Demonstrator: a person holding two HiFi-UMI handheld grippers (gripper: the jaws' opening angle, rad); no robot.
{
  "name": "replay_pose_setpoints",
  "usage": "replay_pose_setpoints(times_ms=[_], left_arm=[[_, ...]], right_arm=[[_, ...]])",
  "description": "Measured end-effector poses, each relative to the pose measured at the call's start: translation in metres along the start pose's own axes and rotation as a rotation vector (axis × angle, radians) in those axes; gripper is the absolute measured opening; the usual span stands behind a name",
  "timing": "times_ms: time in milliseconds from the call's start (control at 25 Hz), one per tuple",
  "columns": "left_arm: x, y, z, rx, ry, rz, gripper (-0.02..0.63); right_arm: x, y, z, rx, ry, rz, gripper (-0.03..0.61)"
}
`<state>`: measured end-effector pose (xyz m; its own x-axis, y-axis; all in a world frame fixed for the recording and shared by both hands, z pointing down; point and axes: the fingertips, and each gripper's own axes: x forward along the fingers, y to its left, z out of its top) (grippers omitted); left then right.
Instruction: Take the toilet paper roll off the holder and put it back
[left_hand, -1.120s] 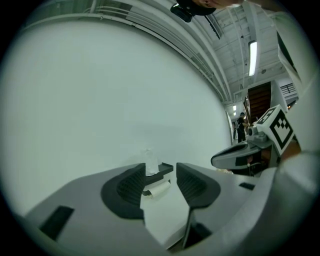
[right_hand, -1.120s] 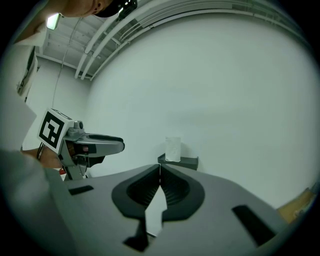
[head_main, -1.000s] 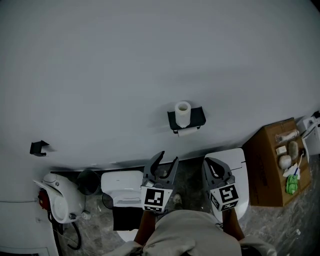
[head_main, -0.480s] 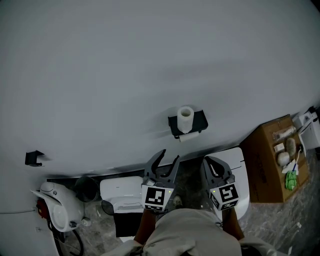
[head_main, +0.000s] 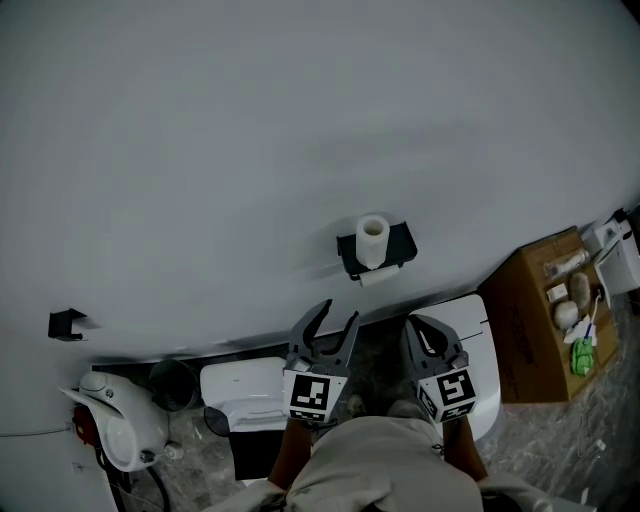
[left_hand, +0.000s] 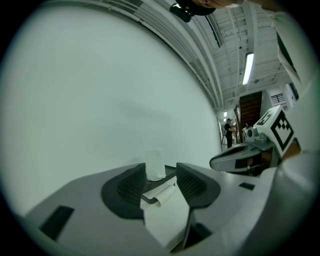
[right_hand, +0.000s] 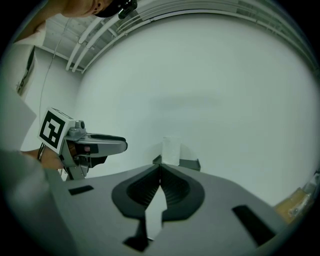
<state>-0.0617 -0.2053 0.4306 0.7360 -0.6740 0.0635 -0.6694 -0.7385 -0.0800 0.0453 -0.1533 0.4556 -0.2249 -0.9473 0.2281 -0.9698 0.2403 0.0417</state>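
So, wall (head_main: 300, 120): pale and plain, fills the far side.
Cardboard box (head_main: 535, 320): far right, on the floor.
Left tongs (head_main: 337, 312): near, jaws apart, pointed toward the holder.
Right tongs (head_main: 415, 322): just right of the left pair, jaws together.
Holder (head_main: 399, 241): black, on the wall, well apart from both tongs.
Paper roll (head_main: 373, 240): white, upright on the holder.
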Motion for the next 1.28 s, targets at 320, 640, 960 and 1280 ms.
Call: replay_pose_setpoints(times_ms=[320,640,960,1280], left_arm=[[0.016,0.004,-0.002,-0.001,0.001,0.004,0.201],[0.042,0.011,-0.005,-0.002,0.011,0.025,0.201],[0.073,0.016,-0.011,-0.023,0.033,0.04,0.202],[0.094,0.018,-0.016,-0.033,0.056,0.046,0.222]], right_arm=[[0.012,-0.01,-0.001,0.001,-0.003,0.011,-0.002],[0.038,-0.027,0.002,-0.004,-0.008,0.054,-0.002],[0.061,-0.051,0.002,-0.006,0.003,0.097,-0.002],[0.079,-0.063,0.001,0.0,0.0,0.134,-0.002]])
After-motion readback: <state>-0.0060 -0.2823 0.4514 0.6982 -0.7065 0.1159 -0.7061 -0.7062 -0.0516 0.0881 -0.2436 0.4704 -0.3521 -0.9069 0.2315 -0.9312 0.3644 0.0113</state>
